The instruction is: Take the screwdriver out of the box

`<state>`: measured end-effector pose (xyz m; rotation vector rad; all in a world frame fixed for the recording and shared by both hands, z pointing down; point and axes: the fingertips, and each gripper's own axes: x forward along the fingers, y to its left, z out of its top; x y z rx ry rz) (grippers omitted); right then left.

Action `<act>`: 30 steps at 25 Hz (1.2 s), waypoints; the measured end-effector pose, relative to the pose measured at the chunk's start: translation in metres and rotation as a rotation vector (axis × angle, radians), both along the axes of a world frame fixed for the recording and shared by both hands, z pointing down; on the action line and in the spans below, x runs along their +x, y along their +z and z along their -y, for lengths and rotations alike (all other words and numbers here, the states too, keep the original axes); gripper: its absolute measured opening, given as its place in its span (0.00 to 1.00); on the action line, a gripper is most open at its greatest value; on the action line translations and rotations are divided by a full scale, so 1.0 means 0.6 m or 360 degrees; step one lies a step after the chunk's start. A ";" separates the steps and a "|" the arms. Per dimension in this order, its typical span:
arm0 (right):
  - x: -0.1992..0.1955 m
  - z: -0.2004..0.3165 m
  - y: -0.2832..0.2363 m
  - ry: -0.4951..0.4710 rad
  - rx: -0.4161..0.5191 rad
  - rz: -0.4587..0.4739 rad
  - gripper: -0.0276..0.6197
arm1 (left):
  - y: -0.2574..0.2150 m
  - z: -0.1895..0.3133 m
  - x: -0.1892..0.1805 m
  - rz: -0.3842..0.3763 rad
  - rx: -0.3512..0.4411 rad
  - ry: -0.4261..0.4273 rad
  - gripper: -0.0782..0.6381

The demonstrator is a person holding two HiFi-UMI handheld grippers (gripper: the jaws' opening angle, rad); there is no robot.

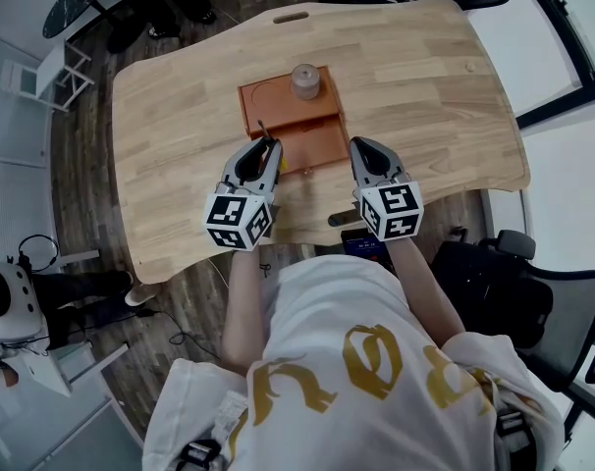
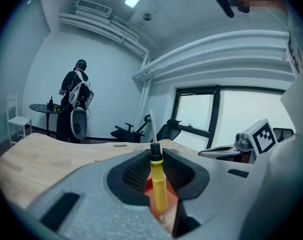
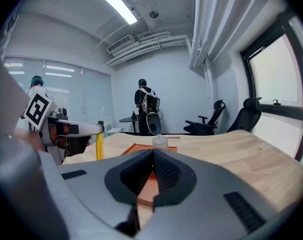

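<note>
The left claw (image 1: 268, 147) is closed on a yellow-handled screwdriver (image 2: 158, 184). Its pads press the handle just under the black collar, and the thin metal shaft points upward. In the head view the claw sits over the near left corner of the flat orange-brown box (image 1: 278, 101). In the left gripper view, the handle's lower end hangs over the box's orange surface. The box lies in the middle of the light wooden counter (image 1: 425, 86), with a small clear bottle (image 1: 305, 79) standing at its far right corner. The right claw (image 3: 152, 154) sits beside the box's near right corner, its pads brought together at the tips with nothing between them.
</note>
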<state>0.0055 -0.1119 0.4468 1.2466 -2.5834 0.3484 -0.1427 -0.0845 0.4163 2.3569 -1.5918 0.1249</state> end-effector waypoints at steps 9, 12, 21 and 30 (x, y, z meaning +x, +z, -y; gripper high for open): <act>-0.008 -0.009 0.002 -0.0025 0.0000 -0.0024 0.06 | 0.000 -0.009 0.003 0.0014 -0.0003 0.0020 0.22; -0.011 -0.009 0.001 -0.0023 -0.0003 -0.0022 0.06 | -0.001 -0.011 0.000 0.0013 -0.0007 0.0021 0.22; -0.015 -0.008 0.003 -0.0033 -0.0004 -0.0019 0.06 | 0.004 -0.009 -0.002 0.0008 -0.0015 0.0023 0.22; -0.016 -0.003 0.007 -0.0034 -0.0009 -0.0022 0.06 | 0.010 -0.004 -0.001 0.0001 -0.0030 0.0027 0.22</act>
